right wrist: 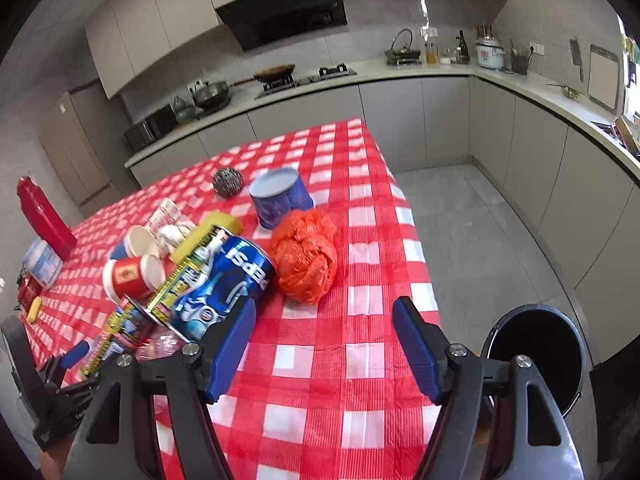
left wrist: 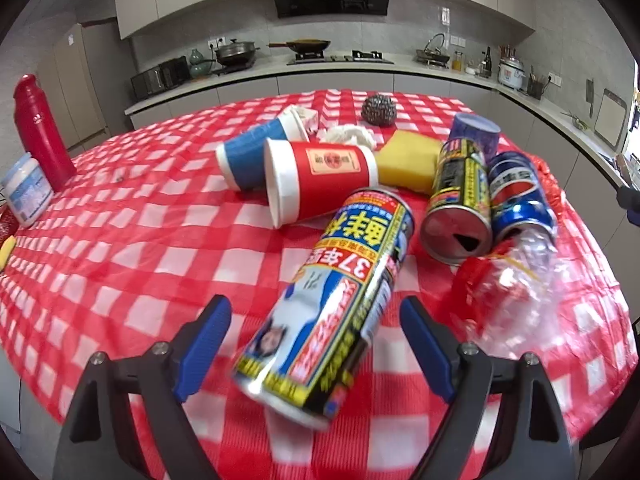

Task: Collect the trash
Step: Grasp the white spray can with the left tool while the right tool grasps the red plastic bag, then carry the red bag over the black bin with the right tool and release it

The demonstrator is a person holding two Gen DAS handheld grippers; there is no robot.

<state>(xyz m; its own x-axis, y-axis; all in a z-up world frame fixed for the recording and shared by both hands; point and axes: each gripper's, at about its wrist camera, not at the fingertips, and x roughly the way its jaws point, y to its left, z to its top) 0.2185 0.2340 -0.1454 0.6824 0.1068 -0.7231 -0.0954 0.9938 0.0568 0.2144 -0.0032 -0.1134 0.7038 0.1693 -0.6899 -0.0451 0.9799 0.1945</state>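
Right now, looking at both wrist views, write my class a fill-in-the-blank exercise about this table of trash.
1. The tall can lying between the left gripper fingers touches ____ pad.
2. The table wears a red and white ____ cloth.
3. The crumpled bag ahead of the right gripper is ____ in colour.
4. The black bin stands on the ____.

Missing words: neither; checked; orange; floor

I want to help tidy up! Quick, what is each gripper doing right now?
Left gripper: open, its jaws either side of the tall can, not gripping it.
Right gripper: open, holding nothing.
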